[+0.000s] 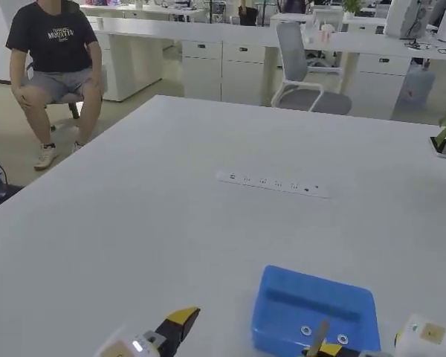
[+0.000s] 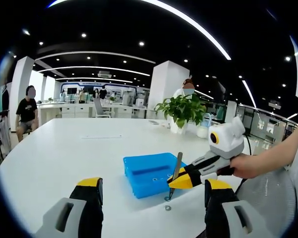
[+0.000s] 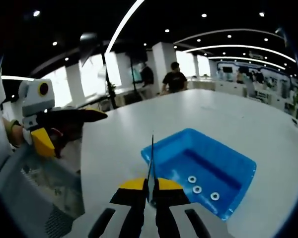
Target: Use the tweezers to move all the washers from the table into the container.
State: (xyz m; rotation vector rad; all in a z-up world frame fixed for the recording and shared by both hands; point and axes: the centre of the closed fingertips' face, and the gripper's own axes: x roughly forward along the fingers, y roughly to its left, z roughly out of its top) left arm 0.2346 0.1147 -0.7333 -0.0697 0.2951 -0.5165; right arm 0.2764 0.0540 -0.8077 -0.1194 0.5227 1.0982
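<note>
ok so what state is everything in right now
left gripper, open, empty
right gripper, shut on the tweezers
tweezers, clamped, tip pointing forward
container, upright on the table, top open
washers, three lying flat in the container
loose washer, flat on the table beside the container, not yet moved

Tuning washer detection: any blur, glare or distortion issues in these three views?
Head view: even light, no glare, blue plastic container clear. Left gripper view: heavy fisheye bending; metal washer on the table tiny. Right gripper view: soft overall; thin silver tweezers edge-on, barely resolved.
</note>
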